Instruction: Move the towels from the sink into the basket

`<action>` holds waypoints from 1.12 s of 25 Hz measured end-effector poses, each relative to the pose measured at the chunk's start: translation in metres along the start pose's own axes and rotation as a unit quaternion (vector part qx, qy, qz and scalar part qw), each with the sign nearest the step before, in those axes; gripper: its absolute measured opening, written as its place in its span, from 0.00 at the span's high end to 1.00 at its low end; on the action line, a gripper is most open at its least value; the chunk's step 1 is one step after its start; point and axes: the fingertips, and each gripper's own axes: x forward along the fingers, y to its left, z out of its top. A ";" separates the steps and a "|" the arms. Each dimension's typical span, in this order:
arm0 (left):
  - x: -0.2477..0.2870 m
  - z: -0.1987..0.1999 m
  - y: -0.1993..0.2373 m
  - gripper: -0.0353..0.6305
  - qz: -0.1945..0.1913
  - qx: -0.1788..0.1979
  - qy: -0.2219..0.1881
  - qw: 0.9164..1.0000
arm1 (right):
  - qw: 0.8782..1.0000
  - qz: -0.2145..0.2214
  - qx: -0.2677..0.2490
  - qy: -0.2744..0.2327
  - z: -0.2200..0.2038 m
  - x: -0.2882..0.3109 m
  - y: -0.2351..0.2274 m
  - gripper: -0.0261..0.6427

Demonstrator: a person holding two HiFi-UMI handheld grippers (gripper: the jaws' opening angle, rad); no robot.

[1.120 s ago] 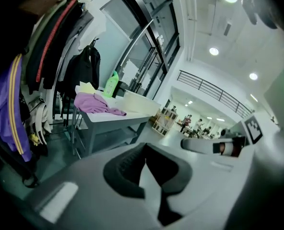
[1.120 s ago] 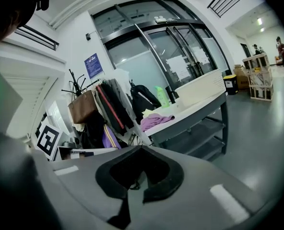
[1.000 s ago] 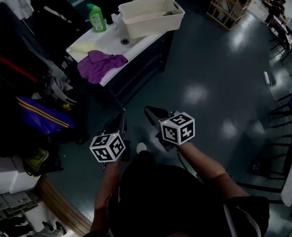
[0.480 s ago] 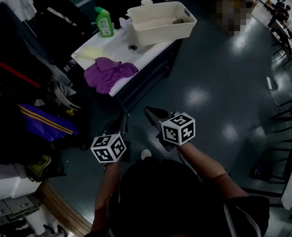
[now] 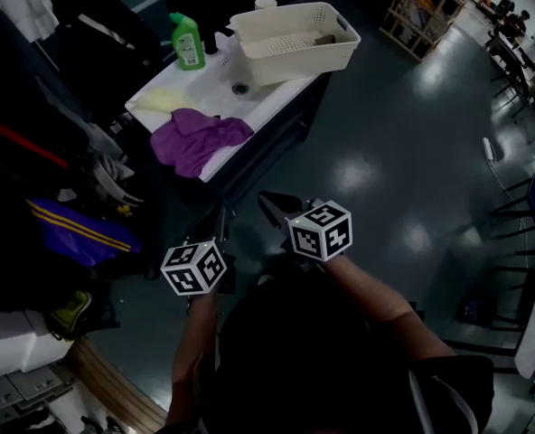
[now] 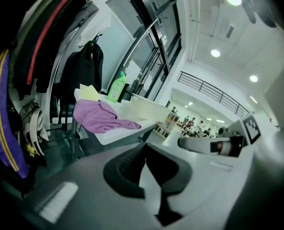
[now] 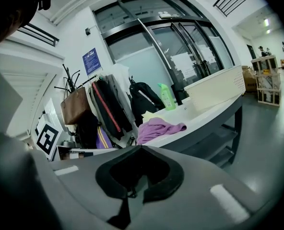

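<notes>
A purple towel lies bunched on the near end of the white sink counter, drooping over its edge. A pale yellow towel lies behind it. The cream basket stands on the counter's far end, past the drain. My left gripper and right gripper hang side by side over the floor, well short of the counter, both shut and empty. The left gripper view shows the purple towel and the basket beyond the shut jaws. The purple towel also shows in the right gripper view.
A green bottle stands at the counter's back edge. Hanging clothes and bags crowd the left side. A wooden shelf stands far right, with chairs along the right edge. Dark shiny floor lies between me and the counter.
The counter has slid a little lower in the head view as the person stepped nearer. Both grippers have stayed shut and low.
</notes>
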 end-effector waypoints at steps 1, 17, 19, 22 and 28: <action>0.001 0.002 0.000 0.94 0.000 0.000 -0.001 1.000 | 1.000 -0.001 0.000 -0.002 0.003 0.001 -0.003 0.97; 0.065 0.044 0.038 0.94 0.056 -0.032 -0.018 0.998 | 0.997 0.062 -0.031 0.036 0.048 0.072 -0.057 0.95; 0.077 0.051 0.042 0.94 0.065 -0.036 -0.021 0.997 | 0.996 0.075 -0.038 0.042 0.056 0.082 -0.066 0.94; 0.092 0.060 0.043 0.94 0.079 -0.044 -0.025 0.996 | 0.992 0.100 -0.050 0.054 0.067 0.093 -0.076 0.93; 0.114 0.074 0.052 0.94 0.109 -0.064 -0.036 0.991 | 0.986 0.136 -0.063 0.078 0.084 0.118 -0.094 0.91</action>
